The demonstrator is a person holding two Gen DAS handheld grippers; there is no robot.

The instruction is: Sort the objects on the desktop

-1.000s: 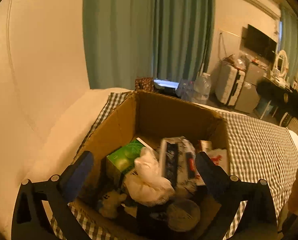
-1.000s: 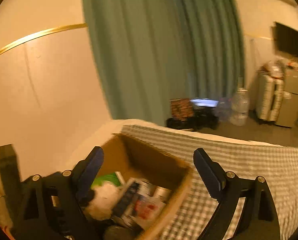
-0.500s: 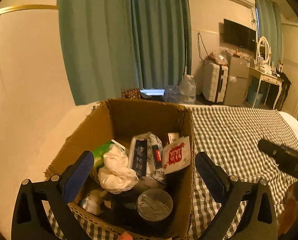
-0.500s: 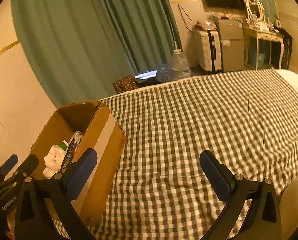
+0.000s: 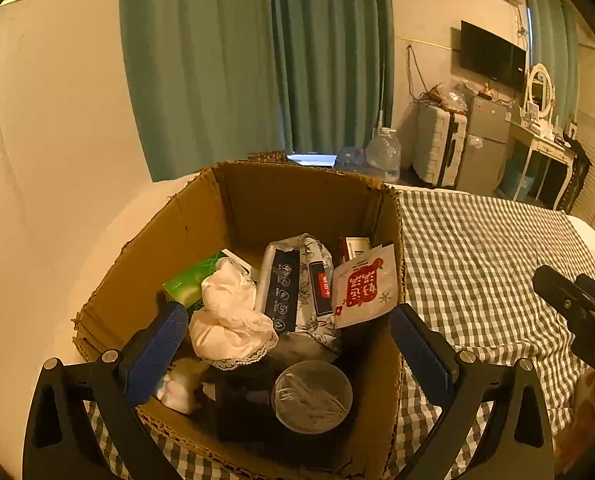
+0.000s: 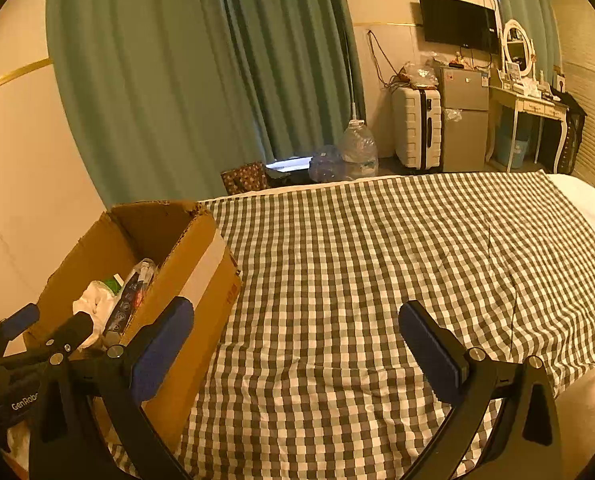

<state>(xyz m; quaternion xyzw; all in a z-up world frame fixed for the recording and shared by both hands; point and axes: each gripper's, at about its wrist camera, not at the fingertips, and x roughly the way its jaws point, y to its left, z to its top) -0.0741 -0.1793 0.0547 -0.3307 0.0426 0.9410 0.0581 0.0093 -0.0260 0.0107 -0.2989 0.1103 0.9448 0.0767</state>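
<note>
Cardboard box on checked cloth, crammed with objects. We hold left gripper over it, right gripper over bare cloth; both fingers wide open, empty. Risk: snagging white cloth, dragging neighbours out.

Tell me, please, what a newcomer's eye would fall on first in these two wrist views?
Probably the open cardboard box at the left end of the checked cloth, crammed with oddments: a crumpled white cloth, a green carton, a red-printed white sachet leaning on its right wall, and a round clear tub nearest the camera. The left gripper hangs open over the box, while the right gripper gapes over bare cloth beside it.
</note>
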